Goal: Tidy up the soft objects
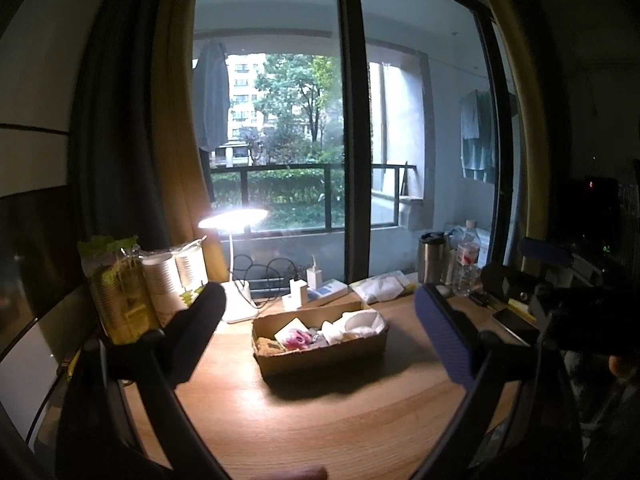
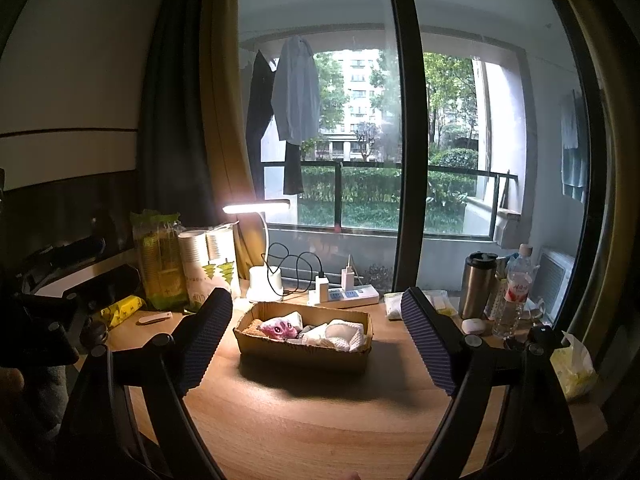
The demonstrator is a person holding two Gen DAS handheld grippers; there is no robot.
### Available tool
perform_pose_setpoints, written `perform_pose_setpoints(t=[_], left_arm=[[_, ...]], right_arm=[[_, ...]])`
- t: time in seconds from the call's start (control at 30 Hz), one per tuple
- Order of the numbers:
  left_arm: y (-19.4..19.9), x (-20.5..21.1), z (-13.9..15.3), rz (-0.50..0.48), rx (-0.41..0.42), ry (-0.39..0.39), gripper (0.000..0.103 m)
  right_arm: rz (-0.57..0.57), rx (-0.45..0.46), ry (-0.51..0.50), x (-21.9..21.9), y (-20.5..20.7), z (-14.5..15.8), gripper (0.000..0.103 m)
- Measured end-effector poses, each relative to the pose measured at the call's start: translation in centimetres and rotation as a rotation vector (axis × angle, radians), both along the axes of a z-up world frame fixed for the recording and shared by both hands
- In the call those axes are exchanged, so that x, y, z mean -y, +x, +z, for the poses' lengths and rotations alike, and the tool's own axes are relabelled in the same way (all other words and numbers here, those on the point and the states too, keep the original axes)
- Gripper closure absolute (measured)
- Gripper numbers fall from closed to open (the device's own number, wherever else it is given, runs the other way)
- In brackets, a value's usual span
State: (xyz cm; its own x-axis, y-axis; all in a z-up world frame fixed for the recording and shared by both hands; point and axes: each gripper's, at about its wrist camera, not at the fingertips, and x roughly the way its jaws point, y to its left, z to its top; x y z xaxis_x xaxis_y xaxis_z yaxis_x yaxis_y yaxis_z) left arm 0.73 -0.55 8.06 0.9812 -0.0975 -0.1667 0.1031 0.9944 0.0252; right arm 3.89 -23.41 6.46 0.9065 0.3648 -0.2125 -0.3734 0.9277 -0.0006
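While both grippers wait low in the frame, the left gripper (image 1: 320, 336) and right gripper (image 2: 316, 336) have their fingers wide apart and hold nothing. Past them, mid-frame on the wooden desk (image 2: 320, 420), sits the cardboard box (image 2: 304, 354) with the soft things (image 2: 340, 334) inside. Sorting looks nearly done or just starting; next, reach in gently. Behind, a lamp (image 2: 256, 208) shines.

A wooden tabletop (image 2: 320, 420) carries a cardboard box (image 2: 304, 354) near its middle, lit by a white desk lamp (image 2: 264, 280) standing just behind it. Beside the lamp lies a power strip (image 2: 348, 296) with chargers plugged in. At the left stand wrapped stacks of paper cups (image 2: 204, 264), with a yellow packet (image 2: 120, 310) nearby. At the right stand a steel tumbler (image 2: 476, 284) and a plastic water bottle (image 2: 514, 296).
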Motion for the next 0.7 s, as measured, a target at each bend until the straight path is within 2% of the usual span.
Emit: perform_pose_setpoints(t=[0.7], left_arm=[[0.05,0.56,-0.05,-0.002,0.004,-0.002,0.007]], right_arm=[[0.0,0.001,0.0,-0.08,-0.07,0.04,0.014]])
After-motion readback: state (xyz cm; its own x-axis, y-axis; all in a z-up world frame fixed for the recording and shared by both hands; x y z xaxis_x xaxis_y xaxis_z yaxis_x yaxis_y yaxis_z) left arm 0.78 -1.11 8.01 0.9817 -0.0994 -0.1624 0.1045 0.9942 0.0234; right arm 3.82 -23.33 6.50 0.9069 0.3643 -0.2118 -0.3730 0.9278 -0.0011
